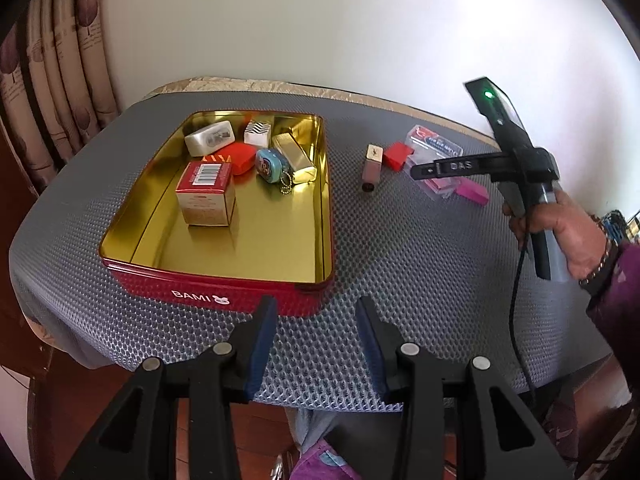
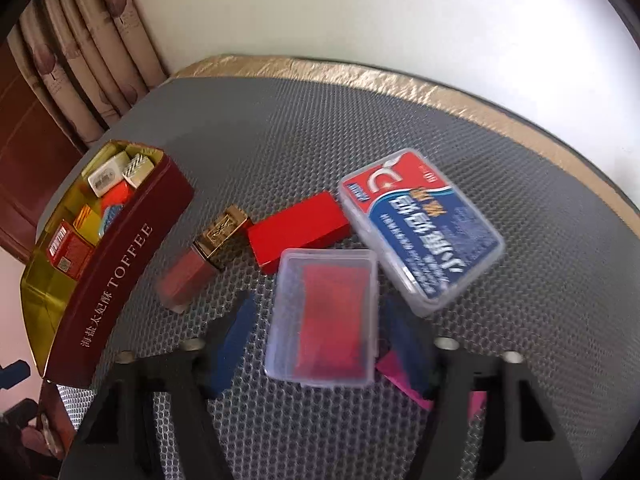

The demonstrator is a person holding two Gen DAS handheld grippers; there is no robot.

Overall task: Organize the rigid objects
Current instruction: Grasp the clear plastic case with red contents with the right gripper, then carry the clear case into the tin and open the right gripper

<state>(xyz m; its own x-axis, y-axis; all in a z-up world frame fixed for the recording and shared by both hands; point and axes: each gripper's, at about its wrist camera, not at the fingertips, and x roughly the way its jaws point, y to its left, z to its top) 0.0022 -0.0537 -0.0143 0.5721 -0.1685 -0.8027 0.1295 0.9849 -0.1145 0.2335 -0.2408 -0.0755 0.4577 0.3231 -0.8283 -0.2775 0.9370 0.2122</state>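
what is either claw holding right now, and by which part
Nothing is held. The left claw is empty; the clear case lies between the pads of the right claw, with a gap showing.

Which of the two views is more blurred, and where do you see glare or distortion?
Right wrist view: more blurred, especially the clear plastic case and the lipstick. Left wrist view: sharp, with bright reflections on the tin's gold floor. Both views: fisheye bending curves the table edge; the white wall is overexposed on the right.

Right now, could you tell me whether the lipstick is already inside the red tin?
No, the lipstick lies on the grey mat to the right of the tin, outside its wall.
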